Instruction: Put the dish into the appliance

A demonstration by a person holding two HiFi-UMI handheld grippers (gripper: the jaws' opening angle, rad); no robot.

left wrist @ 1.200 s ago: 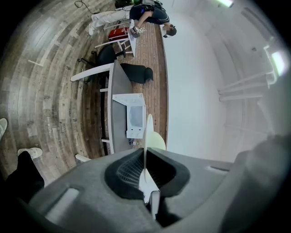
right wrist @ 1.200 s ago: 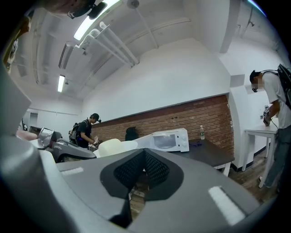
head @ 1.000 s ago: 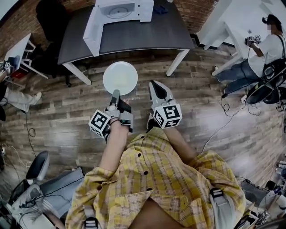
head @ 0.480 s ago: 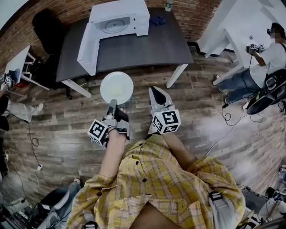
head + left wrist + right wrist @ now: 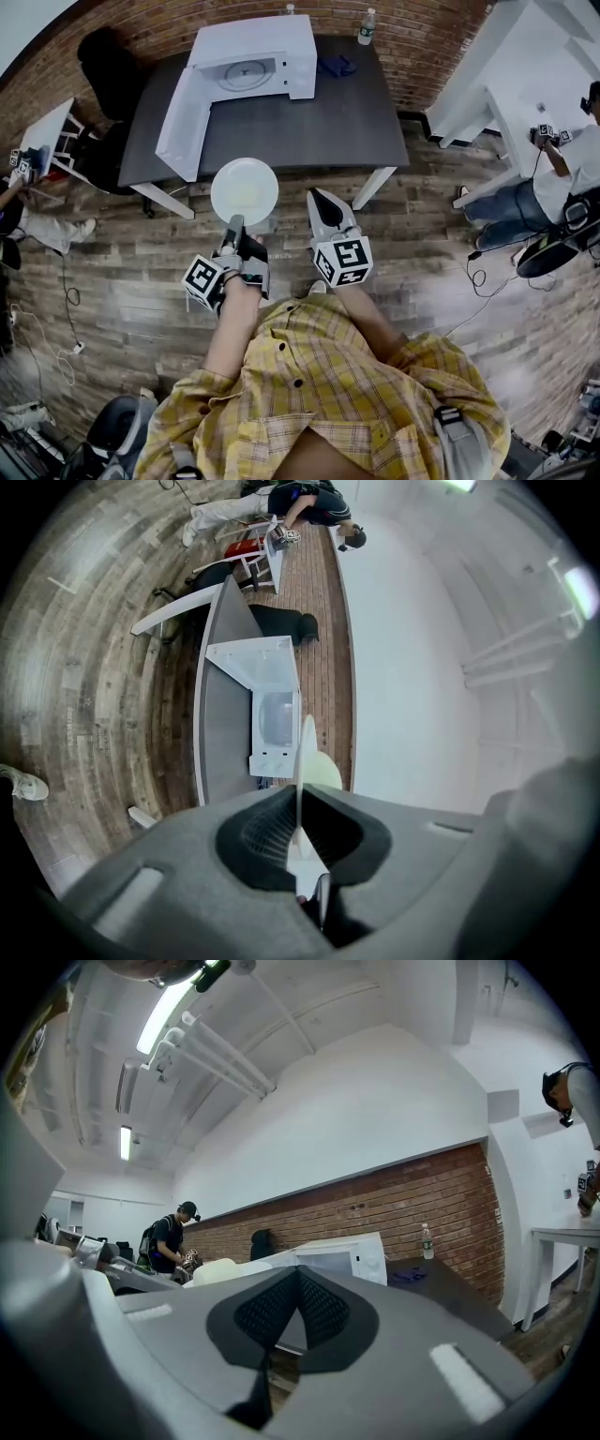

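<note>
Looks like I'm running this in a shared lab or workshop space: bare brick wall [image 5: 422,37] behind the dark table [image 5: 309,112], white microwave [image 5: 253,61] on it, plank floor [image 5: 122,272] under it, and white desks [image 5: 497,66] with another person [image 5: 530,197] working to its right.

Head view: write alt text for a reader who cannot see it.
Seen from above, a person in a yellow plaid shirt holds a white plate by its rim in the left gripper, in front of a dark table bearing a white microwave with its door open. The right gripper is shut and empty.
</note>
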